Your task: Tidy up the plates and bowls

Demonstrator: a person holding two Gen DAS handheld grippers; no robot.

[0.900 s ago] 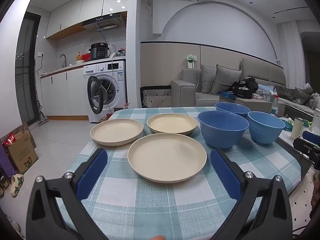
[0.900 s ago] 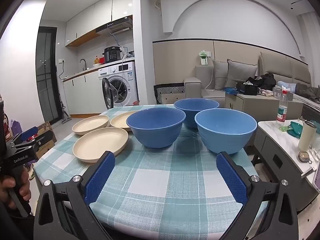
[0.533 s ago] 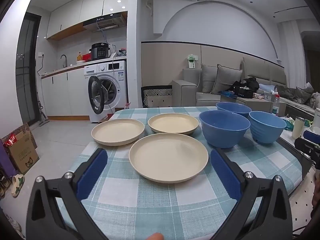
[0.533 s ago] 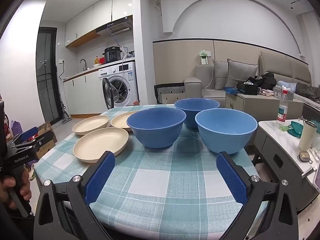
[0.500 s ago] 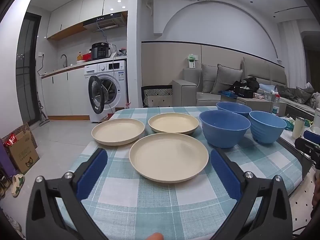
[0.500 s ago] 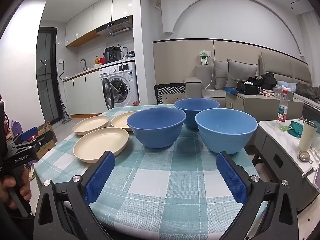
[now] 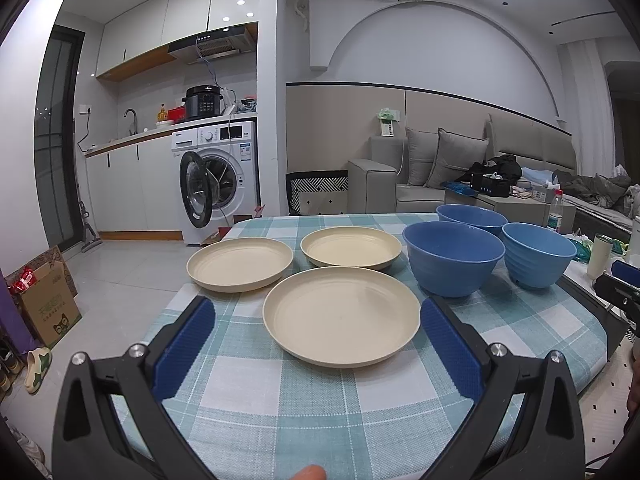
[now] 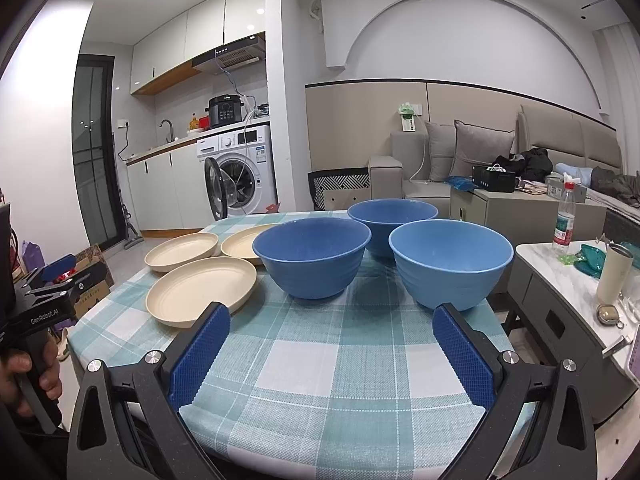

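Left wrist view: left gripper (image 7: 316, 332) hovering wide apart, gripping nothing, over checked tablecloth (image 7: 280, 392); three cream plates (image 7: 340, 316) lying separately at left, three blue bowls (image 7: 452, 256) standing upright at right. Right wrist view: right gripper (image 8: 332, 340) likewise gaping empty, near bowls (image 8: 312, 254).

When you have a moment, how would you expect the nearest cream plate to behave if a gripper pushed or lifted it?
The nearest cream plate looks rigid and probably light. Flat and low, it should slide on the checked cloth rather than tip. Its smooth, shallow rim may slip.
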